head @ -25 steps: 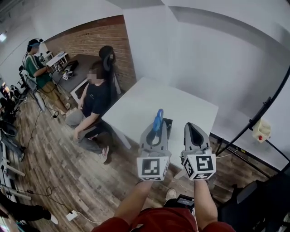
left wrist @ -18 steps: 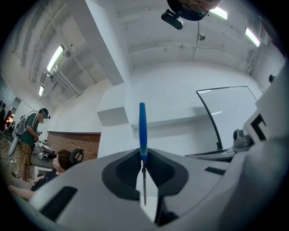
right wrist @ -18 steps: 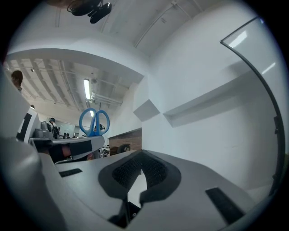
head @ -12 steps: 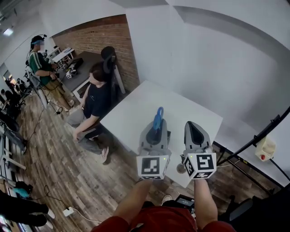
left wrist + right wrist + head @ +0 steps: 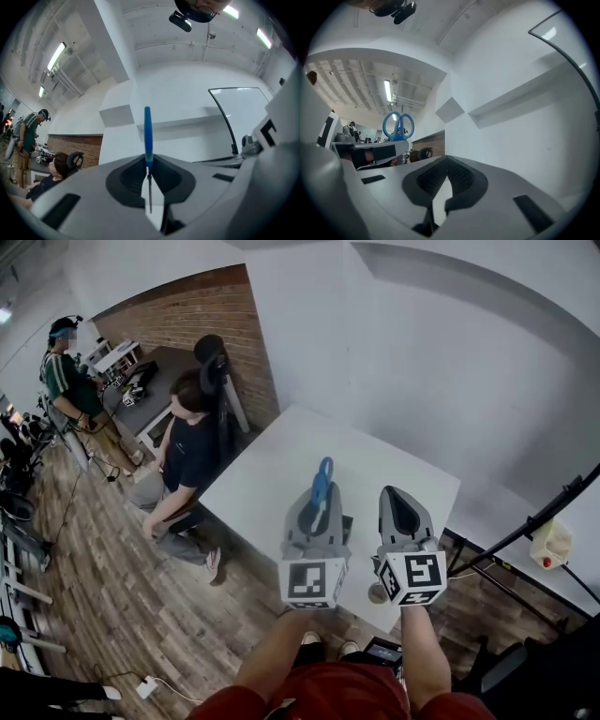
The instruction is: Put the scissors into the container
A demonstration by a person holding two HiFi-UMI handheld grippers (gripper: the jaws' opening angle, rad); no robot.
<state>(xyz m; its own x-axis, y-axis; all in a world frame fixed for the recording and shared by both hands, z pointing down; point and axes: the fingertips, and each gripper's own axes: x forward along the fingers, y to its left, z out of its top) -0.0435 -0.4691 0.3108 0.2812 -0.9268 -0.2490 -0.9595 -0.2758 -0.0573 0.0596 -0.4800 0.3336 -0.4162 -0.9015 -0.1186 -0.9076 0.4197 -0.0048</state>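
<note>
- Left tongs (image 5: 319,501) in the head view sit just past 6 o'clock, pointing away from the person and clamped on the scissors (image 5: 324,476). The blue handle loops stick out beyond the tips, above the white bench (image 5: 272,474).
- Right tongs (image 5: 396,501) are held just beside them at about 5 o'clock. They point the same way, the jaws drawn together and carrying nothing.
- A dark thing (image 5: 348,526) lies on the bench between the two tongs. It is mostly hidden, so I cannot tell what it is.
- At 9 o'clock a seated person (image 5: 187,451) is beside the bench. At 10 o'clock a standing person (image 5: 64,381) is on the wooden floor (image 5: 112,568), with a brick wall (image 5: 202,320) behind.
- In the left gripper view, the left tongs (image 5: 148,161) grip the scissors (image 5: 148,131) edge-on. The thin metal blades run down between the pads and the blue handle rises straight up toward 12 o'clock.
- In the right gripper view, the right tongs (image 5: 447,163) meet at the tips with nothing between them.
- In that same view, the scissors (image 5: 398,125) show at 9 o'clock as two blue loops standing above the left tongs (image 5: 370,152).
</note>
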